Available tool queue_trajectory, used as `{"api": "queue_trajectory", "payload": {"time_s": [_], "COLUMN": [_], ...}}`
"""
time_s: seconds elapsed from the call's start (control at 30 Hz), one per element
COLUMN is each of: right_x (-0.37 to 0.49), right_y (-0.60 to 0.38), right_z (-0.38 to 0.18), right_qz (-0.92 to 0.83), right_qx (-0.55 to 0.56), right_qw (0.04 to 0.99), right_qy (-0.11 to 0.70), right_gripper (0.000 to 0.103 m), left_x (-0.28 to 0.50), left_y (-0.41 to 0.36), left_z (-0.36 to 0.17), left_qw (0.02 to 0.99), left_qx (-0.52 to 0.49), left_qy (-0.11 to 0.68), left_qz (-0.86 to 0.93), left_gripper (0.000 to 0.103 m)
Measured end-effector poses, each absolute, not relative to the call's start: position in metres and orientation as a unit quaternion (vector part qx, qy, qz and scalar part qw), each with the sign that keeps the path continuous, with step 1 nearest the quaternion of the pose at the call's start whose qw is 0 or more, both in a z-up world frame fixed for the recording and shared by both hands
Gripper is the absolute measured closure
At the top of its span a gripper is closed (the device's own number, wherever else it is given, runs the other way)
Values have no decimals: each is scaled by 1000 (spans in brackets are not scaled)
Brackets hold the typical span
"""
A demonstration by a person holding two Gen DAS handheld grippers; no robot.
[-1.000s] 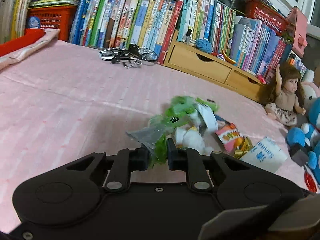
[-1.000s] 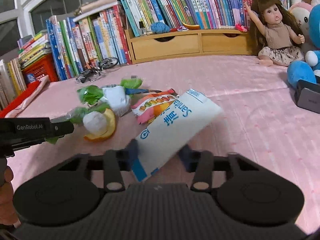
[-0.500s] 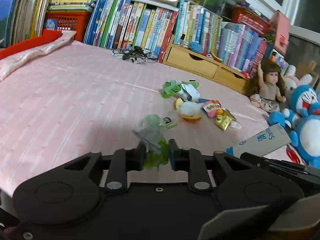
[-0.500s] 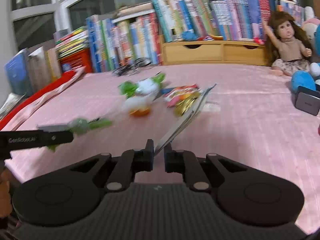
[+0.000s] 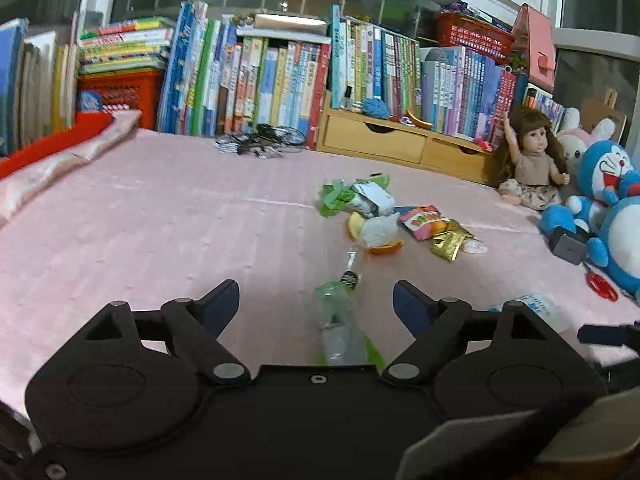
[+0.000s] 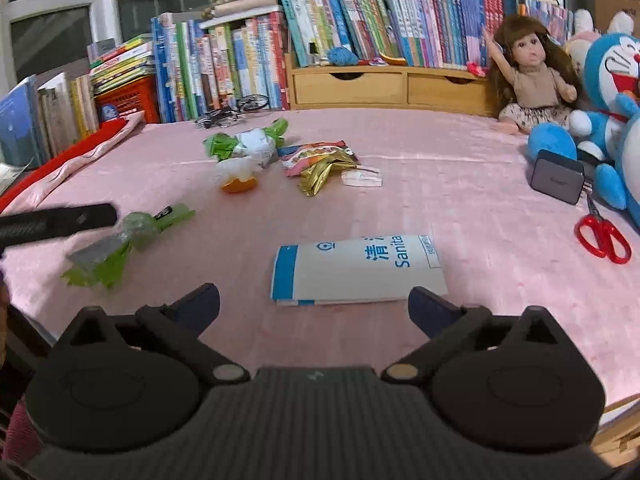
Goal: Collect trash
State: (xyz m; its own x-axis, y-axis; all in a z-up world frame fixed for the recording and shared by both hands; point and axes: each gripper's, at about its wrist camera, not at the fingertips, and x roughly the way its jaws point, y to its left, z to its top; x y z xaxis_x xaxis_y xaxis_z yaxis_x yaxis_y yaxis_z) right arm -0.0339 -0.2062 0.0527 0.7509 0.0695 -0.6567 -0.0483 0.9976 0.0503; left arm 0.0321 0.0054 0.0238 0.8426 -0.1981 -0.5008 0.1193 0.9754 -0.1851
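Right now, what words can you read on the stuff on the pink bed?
"Sanita", cut off, under two large Chinese characters: flat white and blue paper packet.
Small black label on the crumpled green and clear plastic wrapper: too small to read.
Orange and pink snack packet: print too blurred.
Spines of the upright children's books: too small to read.
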Motion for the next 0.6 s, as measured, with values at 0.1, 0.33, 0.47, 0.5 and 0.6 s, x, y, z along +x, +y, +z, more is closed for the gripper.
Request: {"api": "queue_trajectory", "payload": {"time_s": [0.1,0.33,0.47,0.5,0.6], "right_x": [-42,-7,18,23,30], "right_y": [-205,-213,-222,-224,-223], "right_z": [52,49,41,38,27], "right_qz": [22,24,49,48,46], "right_qx": [-2,-31,-16,-10,-5], "right_qw": [939,946,938,936,930], "right_qy": [342,321,343,349,364], "right_gripper": [0,0,0,0,0], "left_x": [45,68,76,77,75], "left_y": [-1,-20,-25,-26,-29], "left_z": [19,4,-4,-6,-8], "left_qw": [955,949,944,943,946], "left_qx": [-67,-47,-48,-48,-36], "left_qy": [276,300,314,318,313], "left_qz": [-81,-86,-91,-90,-80], "left_gripper": [20,25,35,45,65]}}
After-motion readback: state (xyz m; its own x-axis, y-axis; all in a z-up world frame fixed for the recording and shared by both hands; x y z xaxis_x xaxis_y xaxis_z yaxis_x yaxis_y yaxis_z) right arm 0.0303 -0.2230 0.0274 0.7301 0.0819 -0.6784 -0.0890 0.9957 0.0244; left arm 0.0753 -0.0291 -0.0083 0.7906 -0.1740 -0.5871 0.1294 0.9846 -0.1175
